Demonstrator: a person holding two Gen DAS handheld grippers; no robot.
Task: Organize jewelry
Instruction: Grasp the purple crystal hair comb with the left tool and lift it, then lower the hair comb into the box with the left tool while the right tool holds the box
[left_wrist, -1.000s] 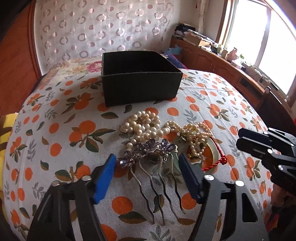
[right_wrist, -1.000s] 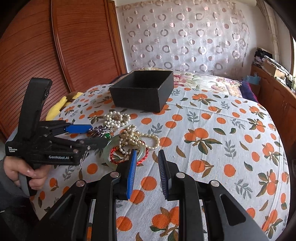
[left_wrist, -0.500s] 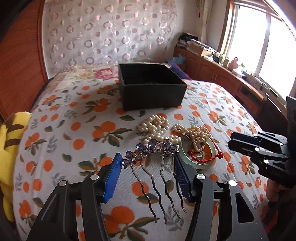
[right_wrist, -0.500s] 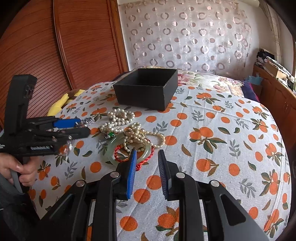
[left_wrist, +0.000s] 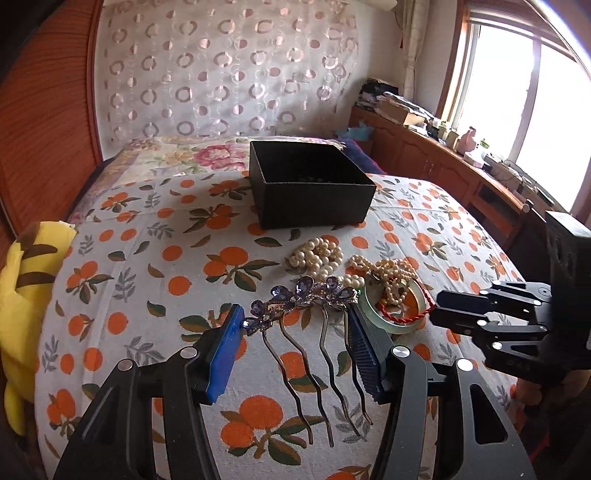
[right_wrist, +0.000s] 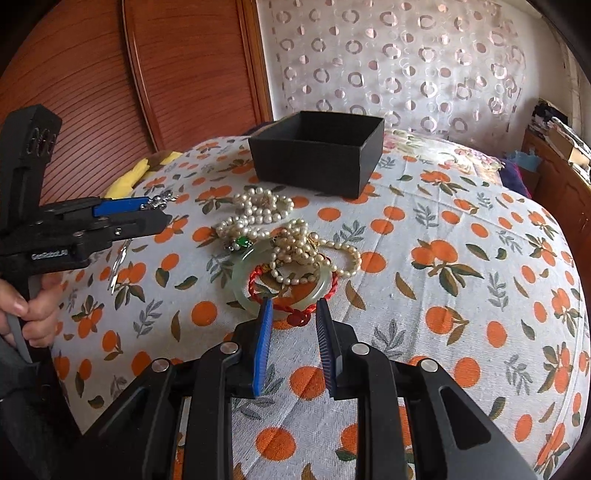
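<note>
A purple-flowered metal hair comb (left_wrist: 299, 295) is clamped by its jewelled top between the blue pads of my left gripper (left_wrist: 295, 314), prongs trailing toward the camera. In the right wrist view the left gripper (right_wrist: 155, 210) holds it above the bedspread, left of the pile. The pile holds a big-bead pearl strand (left_wrist: 317, 254), a finer pearl strand (right_wrist: 299, 251), a jade bangle (right_wrist: 243, 291) and a red cord bracelet (right_wrist: 295, 317). My right gripper (right_wrist: 293, 314) hovers narrowly open just in front of the bangle, the red knot showing between its tips, untouched. An open black box (left_wrist: 314, 206) stands behind the pile.
The orange-print bedspread (right_wrist: 461, 258) curves down at its edges. A yellow plush toy (left_wrist: 22, 288) lies at the left edge. Wooden panelling (right_wrist: 184, 74) and a patterned curtain stand behind, and a cluttered wooden cabinet (left_wrist: 443, 166) runs under the window at right.
My left gripper closed slightly on the hair comb, then lifted it off the pearls and drew it back and leftward from the pile. The right gripper stayed almost still.
</note>
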